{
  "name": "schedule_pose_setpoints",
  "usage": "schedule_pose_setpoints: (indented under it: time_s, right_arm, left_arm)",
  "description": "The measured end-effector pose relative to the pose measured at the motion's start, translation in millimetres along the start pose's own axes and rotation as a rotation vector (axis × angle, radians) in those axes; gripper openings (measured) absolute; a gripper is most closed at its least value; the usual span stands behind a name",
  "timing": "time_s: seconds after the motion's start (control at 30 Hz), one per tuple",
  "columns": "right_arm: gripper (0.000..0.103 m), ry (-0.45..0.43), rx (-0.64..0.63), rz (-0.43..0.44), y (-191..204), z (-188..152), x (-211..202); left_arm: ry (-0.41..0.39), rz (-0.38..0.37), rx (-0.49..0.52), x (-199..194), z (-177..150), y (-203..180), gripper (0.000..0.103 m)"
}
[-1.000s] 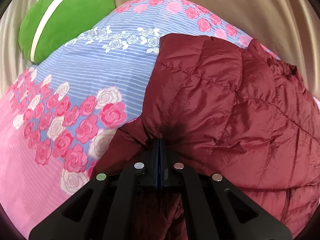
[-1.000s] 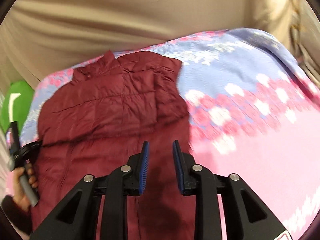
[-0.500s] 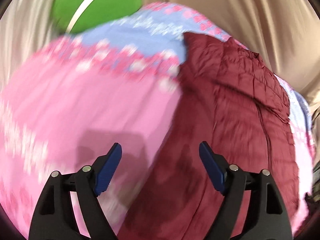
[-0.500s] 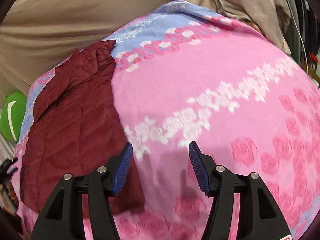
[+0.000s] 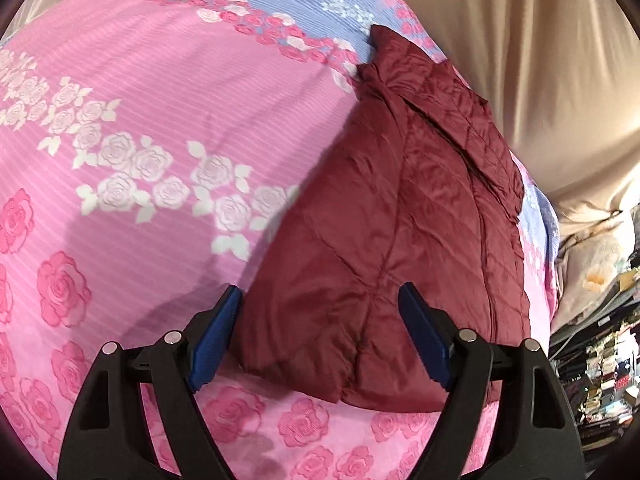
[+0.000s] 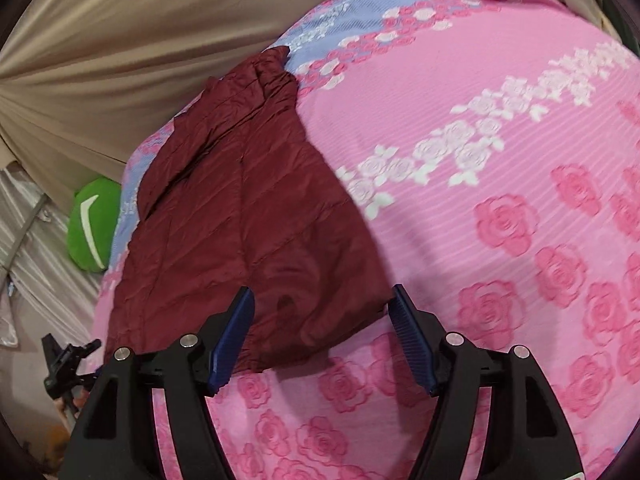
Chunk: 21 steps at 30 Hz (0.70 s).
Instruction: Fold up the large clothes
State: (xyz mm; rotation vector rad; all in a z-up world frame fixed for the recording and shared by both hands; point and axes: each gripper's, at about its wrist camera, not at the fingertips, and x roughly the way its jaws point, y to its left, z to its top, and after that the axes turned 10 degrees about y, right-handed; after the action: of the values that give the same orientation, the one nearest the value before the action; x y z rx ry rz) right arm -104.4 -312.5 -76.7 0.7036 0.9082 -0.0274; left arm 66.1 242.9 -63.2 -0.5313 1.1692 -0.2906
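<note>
Covering the bed is a pink bedspread (image 5: 152, 128) printed with bands of deep pink and white roses, with a blue striped band along its far edge. Beige curtains (image 5: 540, 60) hang in folds behind the bed, and a green cushion (image 6: 94, 224) with a white curved stripe sits at the far corner, just beside the blue band. In the left wrist view, cluttered shelves of small items show at the right edge, too blurred to tell apart. A dark red quilted jacket (image 5: 400, 220) lies flat on the bedspread, folded into a long, narrow shape that runs from the near edge of the bed up toward the blue band. Its fabric is shiny and faintly wrinkled, stitched in diamond panels, and its gathered end points toward the curtains. A fold line runs along its length. The left tongs (image 5: 320, 336) hover over the near end of the jacket with their blue pads wide apart, gripping nothing. The right tongs (image 6: 322, 336) hang above the same near end from the other side, their jaws opening, with nothing pressed between the pads. A black tripod-like stand (image 6: 66, 364) shows at the lower left of the right wrist view.
</note>
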Motion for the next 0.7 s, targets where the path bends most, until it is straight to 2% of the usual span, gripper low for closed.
schedule_pose_setpoints:
  time_s: [0.03,0.1,0.13,0.23,0.27,0.3,0.37,0.43,0.57,0.7]
  right_arm:
    - [0.068,0.003,0.007,0.015,0.7,-0.6,2.2]
    - [0.069,0.008,0.016,0.046,3.9,0.4,6.7]
    - [0.069,0.007,0.019,0.053,5.3,0.7,7.8]
    - [0.069,0.0,0.009,0.061,12.3,3.0,11.9]
    - [0.068,-0.002,0.01,0.068,14.4,4.0,13.5]
    - [0.065,-0.003,0.01,0.075,16.1,4.9,14.9]
    - [0.059,-0.003,0.005,0.076,18.4,6.9,16.7]
    - [0.047,-0.012,-0.009,0.061,22.2,8.2,16.5]
    - [0.005,-0.028,-0.019,0.02,22.3,10.0,13.5]
    - [0.003,-0.092,-0.05,0.012,24.0,7.7,-1.9]
  left_arm:
    - [0.002,-0.003,-0.006,0.1,0.2,-0.7,0.076]
    - [0.007,-0.023,-0.015,-0.6,0.8,-1.7,0.062]
    - [0.009,-0.03,-0.017,-0.4,1.1,-2.5,0.06]
    - [0.015,-0.035,-0.016,-0.6,1.6,-4.8,0.034]
    - [0.019,-0.032,-0.011,-0.5,1.6,-6.7,0.022]
    - [0.02,-0.032,-0.01,-0.8,1.1,-8.0,0.014]
    - [0.011,-0.027,0.002,-3.8,0.3,-11.8,0.011]
    - [-0.015,-0.016,0.016,-10.5,-1.8,-16.5,0.008]
    - [-0.067,0.0,0.065,-28.1,-4.9,-31.4,0.004]
    - [-0.124,-0.012,0.11,-48.9,-7.0,-48.1,0.003]
